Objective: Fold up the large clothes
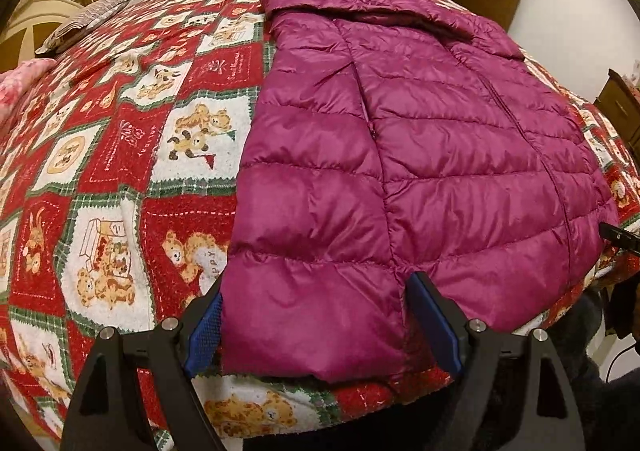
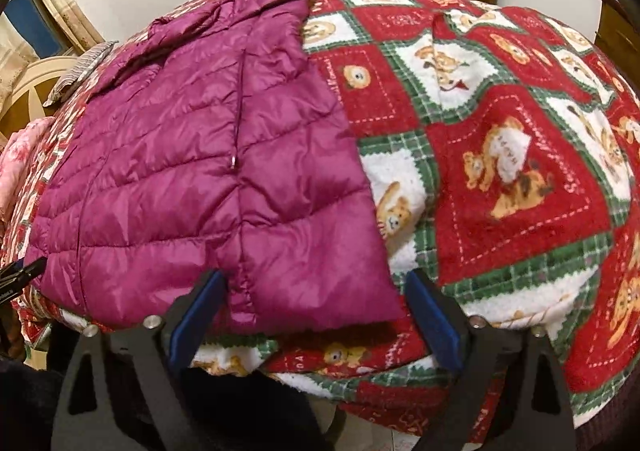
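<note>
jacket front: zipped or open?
Zipped, it seems. The magenta puffer jacket lies flat on the bear-print blanket, front panels meeting along one seam; sleeves tucked in.

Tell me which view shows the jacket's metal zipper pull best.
The right wrist view: the zipper pull glints silver mid-seam on the purple jacket. The left wrist view shows the jacket and its seams, but no clear pull.

left gripper (image 1: 318,315): points steeply down, jaws stand wide, blue pads (image 1: 206,335) apart, not pressing | right gripper (image 2: 316,315): points steeply down, jaws wide, blue pads (image 2: 434,321) apart, not pressing | in the right wrist view the left gripper's tip shows at the left edge
</note>
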